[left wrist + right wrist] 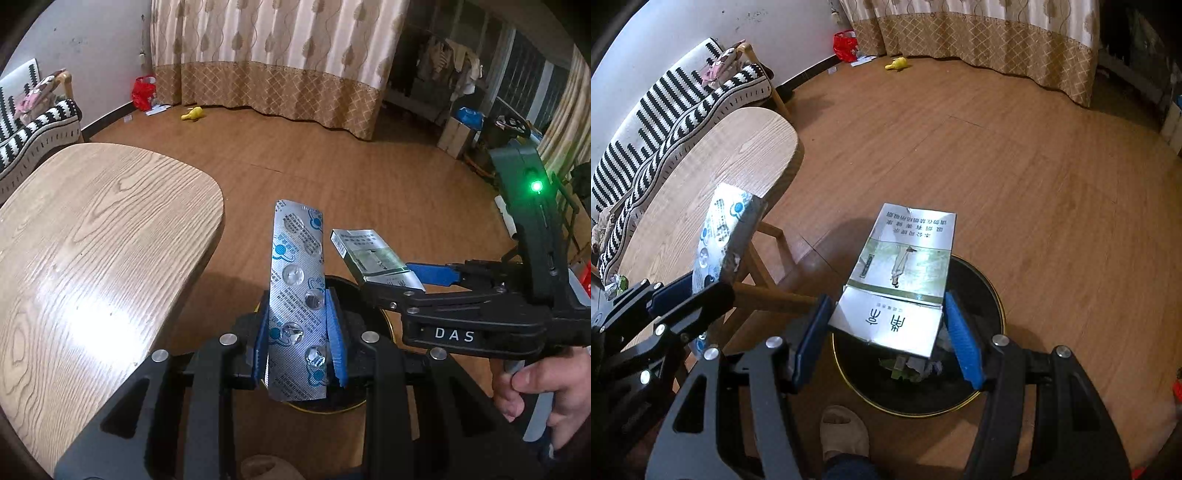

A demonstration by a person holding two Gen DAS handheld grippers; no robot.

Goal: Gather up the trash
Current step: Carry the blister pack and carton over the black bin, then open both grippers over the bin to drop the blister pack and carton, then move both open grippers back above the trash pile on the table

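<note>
Holding both pieces of trash over the black bin [991, 306], the person looks ready to drop them. The left hand-held gripper [297, 332] pinches an empty pill strip [295, 280] upright above the bin's near rim; the right hand-held gripper [886, 339] clamps a flattened cigarette pack [905, 280] over its mouth. The worktop [92, 240] edges close beside the bin; elsewhere bare floor [1015, 166] surrounds it.
</note>
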